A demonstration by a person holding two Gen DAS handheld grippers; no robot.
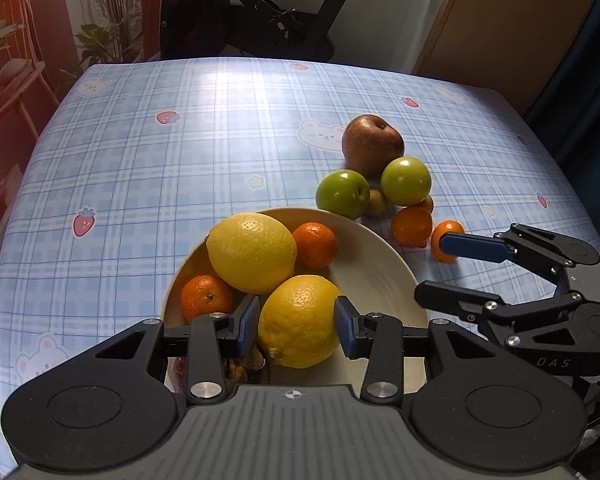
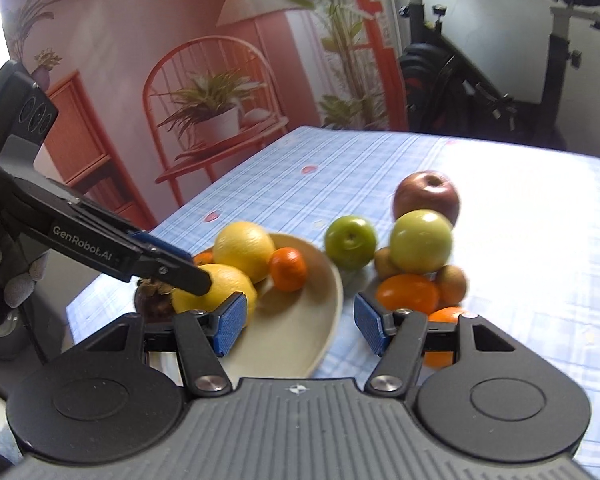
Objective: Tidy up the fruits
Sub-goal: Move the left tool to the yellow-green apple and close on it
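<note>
My left gripper (image 1: 298, 324) points down into the cream plate (image 1: 380, 264), its blue pads touching both sides of a lemon (image 1: 300, 320) that rests there. A second lemon (image 1: 252, 252) and two mandarins (image 1: 315, 245) (image 1: 206, 296) also lie in the plate. My right gripper (image 2: 300, 326) is open with nothing between its fingers, hovering over the plate's right rim (image 2: 332, 320). Just right of the plate, a red apple (image 1: 372, 146), two green apples (image 1: 342, 194) (image 1: 406, 180), two mandarins (image 1: 412, 226) and small brown fruits (image 1: 376, 202) sit in a cluster on the tablecloth.
Dark dried fruits (image 1: 244, 368) lie at the plate's near edge under my left gripper. The blue checked tablecloth (image 1: 180, 140) stretches left and back. An exercise bike (image 1: 260, 12) stands beyond the far edge. A gloved hand (image 2: 16, 280) holds the left gripper.
</note>
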